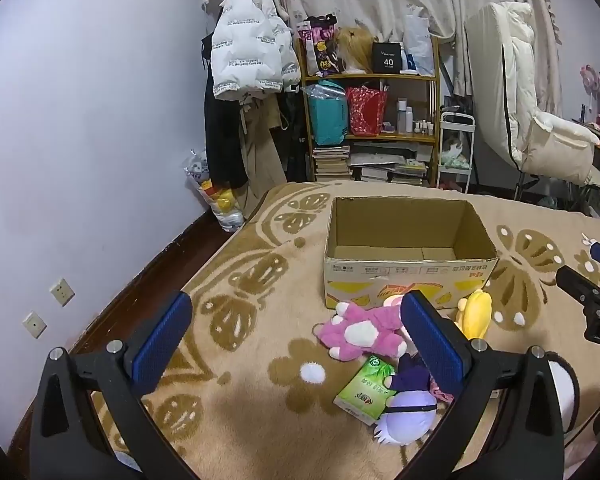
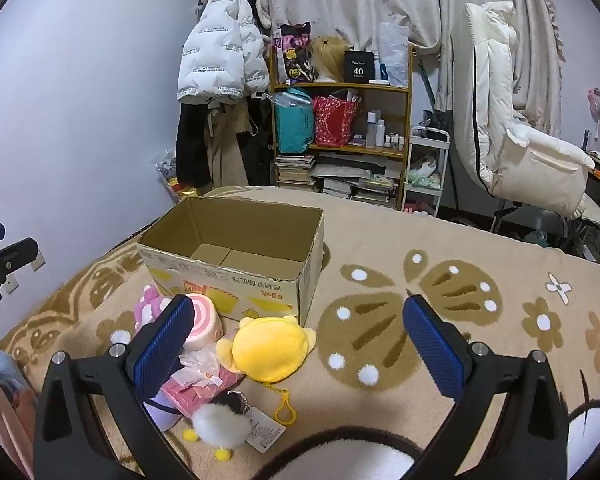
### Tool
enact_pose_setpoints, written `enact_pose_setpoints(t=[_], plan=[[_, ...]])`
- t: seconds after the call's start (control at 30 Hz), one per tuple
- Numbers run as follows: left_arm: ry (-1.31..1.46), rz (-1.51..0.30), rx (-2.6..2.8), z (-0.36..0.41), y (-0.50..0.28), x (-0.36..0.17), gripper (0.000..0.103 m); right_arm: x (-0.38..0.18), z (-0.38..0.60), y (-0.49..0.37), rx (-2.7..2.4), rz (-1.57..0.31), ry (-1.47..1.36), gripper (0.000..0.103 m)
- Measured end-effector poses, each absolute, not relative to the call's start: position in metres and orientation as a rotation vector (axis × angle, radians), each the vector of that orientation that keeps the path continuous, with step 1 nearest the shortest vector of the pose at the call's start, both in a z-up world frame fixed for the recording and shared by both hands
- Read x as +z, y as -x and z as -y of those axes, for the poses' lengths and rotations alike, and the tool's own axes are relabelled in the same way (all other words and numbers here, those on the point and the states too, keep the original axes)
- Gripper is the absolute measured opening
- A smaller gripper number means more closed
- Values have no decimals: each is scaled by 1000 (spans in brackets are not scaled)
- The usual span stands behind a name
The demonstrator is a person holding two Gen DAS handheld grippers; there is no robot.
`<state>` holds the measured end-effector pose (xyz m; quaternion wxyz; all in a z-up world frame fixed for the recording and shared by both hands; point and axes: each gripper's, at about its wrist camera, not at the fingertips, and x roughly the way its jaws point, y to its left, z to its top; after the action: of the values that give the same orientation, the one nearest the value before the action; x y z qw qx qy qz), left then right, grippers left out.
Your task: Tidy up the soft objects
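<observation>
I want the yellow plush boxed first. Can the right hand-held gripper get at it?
Probably yes: the right hand-held gripper is open, and the yellow plush lies uncovered on the blanket just ahead.

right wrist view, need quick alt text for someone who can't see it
An open, empty brown cardboard box sits on a beige butterfly-patterned blanket, with a round yellow plush toy and a pink-and-white swirl plush lying in front of it. The right gripper hovers above with jaws wide apart, holding nothing.

I see a tan blanket (image 2: 400, 240) patterned with brown butterflies, a pink plush (image 1: 360, 330) mid-frame, and a yellow plush (image 2: 270, 350) lower centre.
</observation>
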<state>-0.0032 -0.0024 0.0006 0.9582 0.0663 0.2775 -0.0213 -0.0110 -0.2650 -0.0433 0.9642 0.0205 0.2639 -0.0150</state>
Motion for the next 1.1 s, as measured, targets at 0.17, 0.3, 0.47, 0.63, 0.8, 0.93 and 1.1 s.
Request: enact_pose_setpoints(t=[0.17, 0.3, 0.47, 0.63, 0.8, 0.93, 1.1], plan=[[-134, -557, -46, 2, 4, 0, 103, -43, 267, 12, -30, -536, -38, 103], [-137, -557, -45, 3, 4, -1, 103, -43, 262, 9, -30, -536, -37, 103], [-142, -559, -45, 4, 4, -3, 103, -43, 263, 9, -30, -538, -36, 103], [-144, -560, -44, 4, 4, -3, 103, -43, 262, 9, -30, -538, -34, 103], [-144, -561, -45, 4, 3, -3, 103, -43, 262, 9, -30, -538, -34, 103], [-148, -559, -46, 4, 4, -5, 103, -44, 262, 9, -30, -539, -33, 103], [-149, -560, -45, 4, 4, -5, 103, -44, 261, 9, -31, -539, -32, 103]])
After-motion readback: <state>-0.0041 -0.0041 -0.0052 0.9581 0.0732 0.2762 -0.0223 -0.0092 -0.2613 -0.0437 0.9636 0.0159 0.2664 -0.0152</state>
